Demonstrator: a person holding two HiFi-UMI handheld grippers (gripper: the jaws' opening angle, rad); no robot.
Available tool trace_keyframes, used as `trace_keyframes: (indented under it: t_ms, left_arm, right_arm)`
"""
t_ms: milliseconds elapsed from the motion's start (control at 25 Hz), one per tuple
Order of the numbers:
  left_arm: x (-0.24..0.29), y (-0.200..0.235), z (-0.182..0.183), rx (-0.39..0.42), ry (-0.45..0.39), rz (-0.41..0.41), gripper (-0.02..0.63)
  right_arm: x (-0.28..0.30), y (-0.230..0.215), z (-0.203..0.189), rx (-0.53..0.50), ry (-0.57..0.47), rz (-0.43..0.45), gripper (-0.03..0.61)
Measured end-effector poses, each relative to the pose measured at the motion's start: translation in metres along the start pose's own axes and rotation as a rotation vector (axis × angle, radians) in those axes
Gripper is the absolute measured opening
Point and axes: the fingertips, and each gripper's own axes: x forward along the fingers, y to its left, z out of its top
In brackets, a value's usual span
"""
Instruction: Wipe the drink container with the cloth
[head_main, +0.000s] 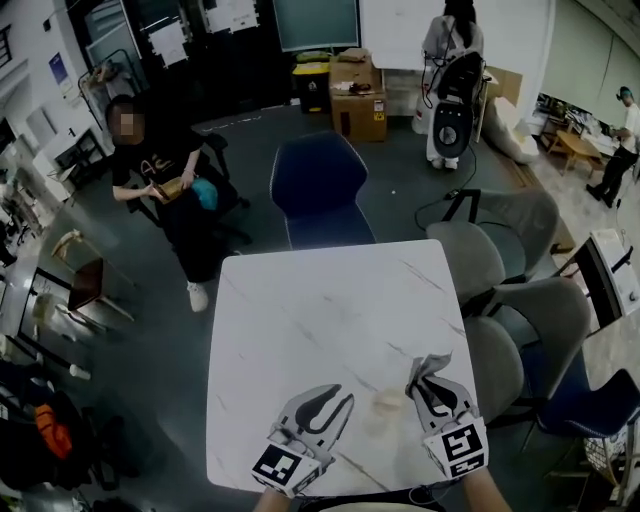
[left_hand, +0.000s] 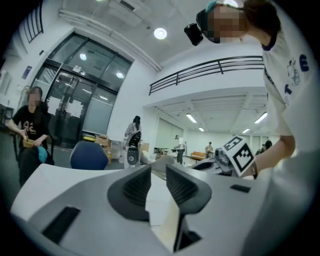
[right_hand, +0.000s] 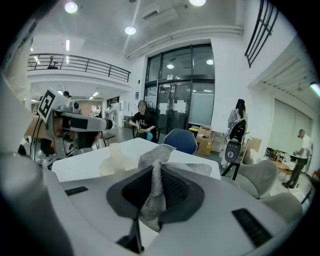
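Observation:
A pale, see-through drink container (head_main: 386, 405) stands on the white marble table (head_main: 320, 300) near its front edge, between my two grippers. My right gripper (head_main: 434, 386) is just right of it, shut on a grey mesh cloth (head_main: 428, 367) whose corner sticks up above the fingers. In the right gripper view the cloth (right_hand: 158, 167) hangs pinched in that gripper (right_hand: 159, 175), with the container (right_hand: 116, 156) ahead to the left. My left gripper (head_main: 336, 400) hovers left of the container; its jaws (left_hand: 157, 172) stand a narrow gap apart with nothing between them.
A blue chair (head_main: 320, 195) stands at the table's far side and grey chairs (head_main: 500, 265) along its right side. A seated person (head_main: 165, 190) is at the far left. Cardboard boxes (head_main: 357, 100) and a standing person (head_main: 450, 40) are farther back.

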Motion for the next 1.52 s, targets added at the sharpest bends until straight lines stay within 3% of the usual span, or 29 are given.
trace_keyframes:
  t_ms: [200, 360, 800, 1520]
  left_arm:
    - [-0.004, 0.013, 0.005, 0.053, -0.002, 0.221, 0.074]
    - [-0.003, 0.01, 0.013, 0.053, 0.001, 0.29, 0.074]
    - [-0.001, 0.008, 0.017, 0.068, -0.011, 0.349, 0.074]
    - [0.005, -0.003, 0.016, 0.063, -0.01, 0.33, 0.074]
  right_arm:
    - [-0.01, -0.008, 0.018, 0.084, -0.069, -0.087, 0.051]
    - [-0.015, -0.01, 0.026, 0.113, -0.099, -0.114, 0.051]
    - [-0.02, -0.011, 0.026, 0.137, -0.106, -0.16, 0.051]
    - [-0.023, -0.01, 0.024, 0.167, -0.107, -0.157, 0.051]
